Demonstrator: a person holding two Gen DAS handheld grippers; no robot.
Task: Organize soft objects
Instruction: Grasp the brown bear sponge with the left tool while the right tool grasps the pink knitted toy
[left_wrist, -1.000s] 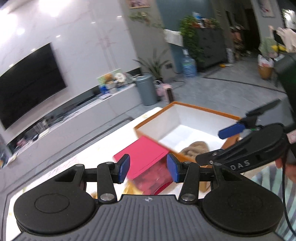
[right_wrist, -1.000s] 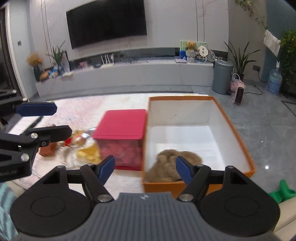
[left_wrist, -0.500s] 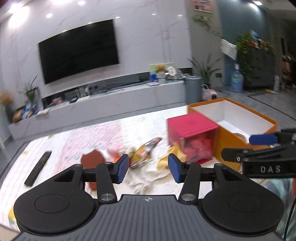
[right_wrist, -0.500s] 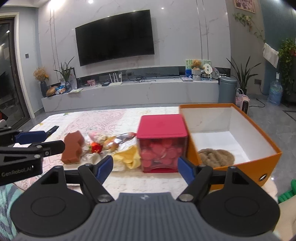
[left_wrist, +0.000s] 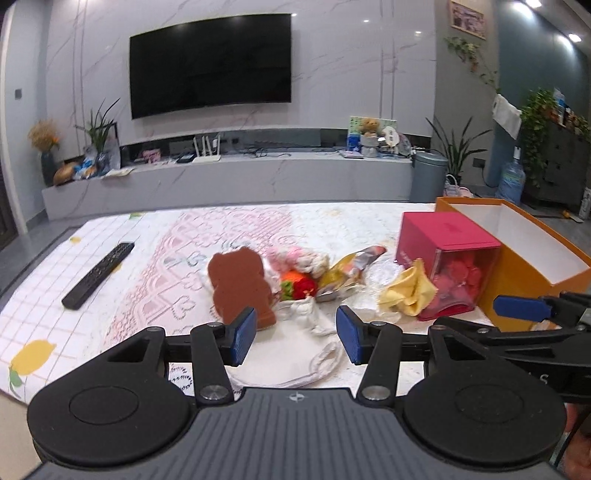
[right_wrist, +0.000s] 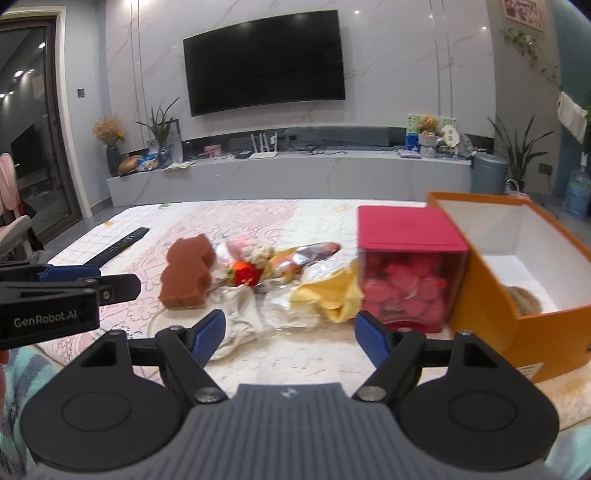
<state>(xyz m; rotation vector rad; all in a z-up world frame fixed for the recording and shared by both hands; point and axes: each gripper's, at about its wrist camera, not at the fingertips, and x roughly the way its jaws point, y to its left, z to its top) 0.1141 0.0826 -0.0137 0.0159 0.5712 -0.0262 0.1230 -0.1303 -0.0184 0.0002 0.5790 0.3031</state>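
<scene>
A pile of soft things lies mid-table: a brown bear-shaped sponge (left_wrist: 239, 284) (right_wrist: 186, 272), a pink-white plush (left_wrist: 299, 258), a red knitted strawberry (left_wrist: 300, 288) (right_wrist: 245, 275), white cloth (left_wrist: 295, 354) and a yellow cloth (left_wrist: 408, 291) (right_wrist: 328, 295). An orange box (left_wrist: 524, 266) (right_wrist: 517, 295) at the right holds a tan plush (right_wrist: 524, 300). My left gripper (left_wrist: 295, 338) is open and empty just in front of the pile. My right gripper (right_wrist: 290, 334) is open and empty, facing the yellow cloth.
A red-lidded clear box (left_wrist: 447, 266) (right_wrist: 406, 273) of red pieces stands between the pile and the orange box. A foil wrapper (left_wrist: 354, 264) lies in the pile. A black remote (left_wrist: 98, 275) lies at the left on the patterned tablecloth.
Both grippers swung left, away from the orange box with the tan plush in it, and now face the pile. Both stayed open and empty.
</scene>
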